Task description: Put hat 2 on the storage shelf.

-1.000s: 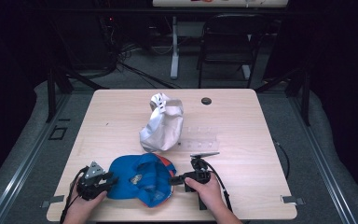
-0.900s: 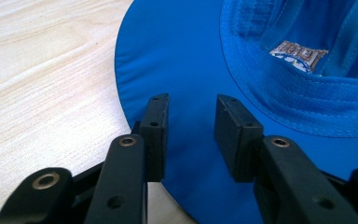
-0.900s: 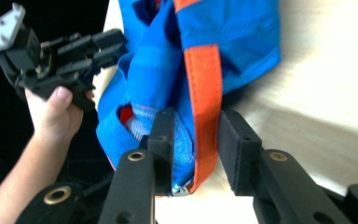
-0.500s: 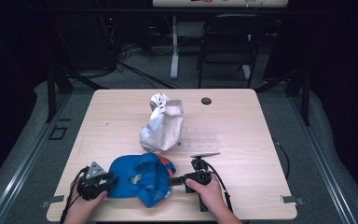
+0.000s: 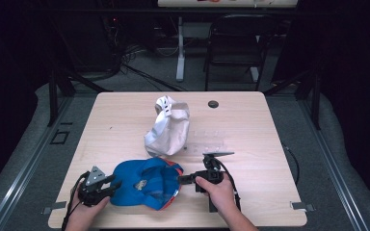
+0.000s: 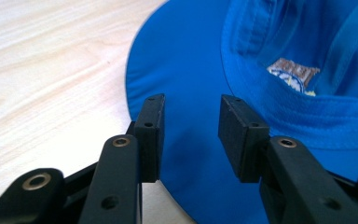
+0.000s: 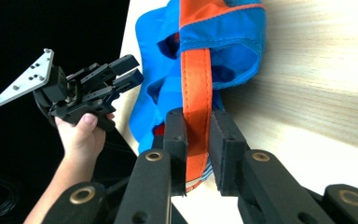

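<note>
One blue cap (image 5: 142,182) lower centre of the high view; one white cap (image 5: 169,129) just above it. Right gripper (image 7: 196,128) has just been closing, clamped on the cap's orange strap (image 7: 196,84). Left gripper (image 6: 189,130) has just been opening – jaws apart over the brim, gripping nothing.

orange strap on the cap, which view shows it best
The right gripper view: the orange strap runs up its middle, pinched between the right gripper jaws. The high view gives a small orange edge at the blue cap. The left gripper view has the cap's brim and crown instead.
</note>
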Demonstrator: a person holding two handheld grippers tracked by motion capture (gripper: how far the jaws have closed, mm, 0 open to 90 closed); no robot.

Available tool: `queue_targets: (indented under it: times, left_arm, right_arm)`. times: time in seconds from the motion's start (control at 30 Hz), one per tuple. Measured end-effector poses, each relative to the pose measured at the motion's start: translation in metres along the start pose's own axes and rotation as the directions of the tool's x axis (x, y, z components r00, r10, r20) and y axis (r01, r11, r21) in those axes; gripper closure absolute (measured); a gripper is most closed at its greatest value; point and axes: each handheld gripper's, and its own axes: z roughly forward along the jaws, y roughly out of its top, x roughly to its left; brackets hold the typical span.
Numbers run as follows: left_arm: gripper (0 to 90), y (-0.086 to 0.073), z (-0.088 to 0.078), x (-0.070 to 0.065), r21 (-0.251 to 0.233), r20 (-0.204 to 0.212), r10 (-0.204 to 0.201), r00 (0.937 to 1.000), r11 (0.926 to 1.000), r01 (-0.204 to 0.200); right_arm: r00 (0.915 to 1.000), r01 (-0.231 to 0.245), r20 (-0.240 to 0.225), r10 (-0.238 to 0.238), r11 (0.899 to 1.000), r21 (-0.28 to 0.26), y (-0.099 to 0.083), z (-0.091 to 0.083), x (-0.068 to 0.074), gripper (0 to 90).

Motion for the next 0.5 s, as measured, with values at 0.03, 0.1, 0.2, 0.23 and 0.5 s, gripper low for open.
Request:
queue_targets:
  times: [0.03,0.1,0.2,0.23,0.5]
  left_arm:
    - [61.2,0.000,-0.001,0.000,-0.009,-0.002,-0.007,1.0000,0.9999,0.007]
    - [59.9,0.000,-0.003,0.002,-0.022,-0.003,-0.018,0.9998,0.9996,0.018]
    - [59.5,-0.001,-0.005,0.005,-0.037,-0.011,-0.038,0.9992,0.9986,0.038]
    - [59.4,-0.001,-0.006,0.006,-0.041,-0.017,-0.041,0.9990,0.9983,0.041]
    - [59.4,-0.002,-0.010,0.011,-0.048,-0.018,-0.068,0.9976,0.9966,0.067]
  right_arm:
    - [1.0000,0.000,0.000,0.000,1.000,0.000,0.000,0.000,0.000,78.4]
    - [0.9999,0.010,0.001,-0.010,1.000,0.023,0.002,-0.004,0.004,78.5]
    - [0.9997,0.022,-0.010,-0.022,0.999,0.041,0.005,-0.009,0.013,78.5]
    - [0.9996,0.027,-0.010,-0.026,0.999,0.039,0.006,-0.010,0.015,78.6]
    - [0.9984,0.055,0.012,-0.056,0.995,0.084,0.014,-0.035,0.034,78.7]
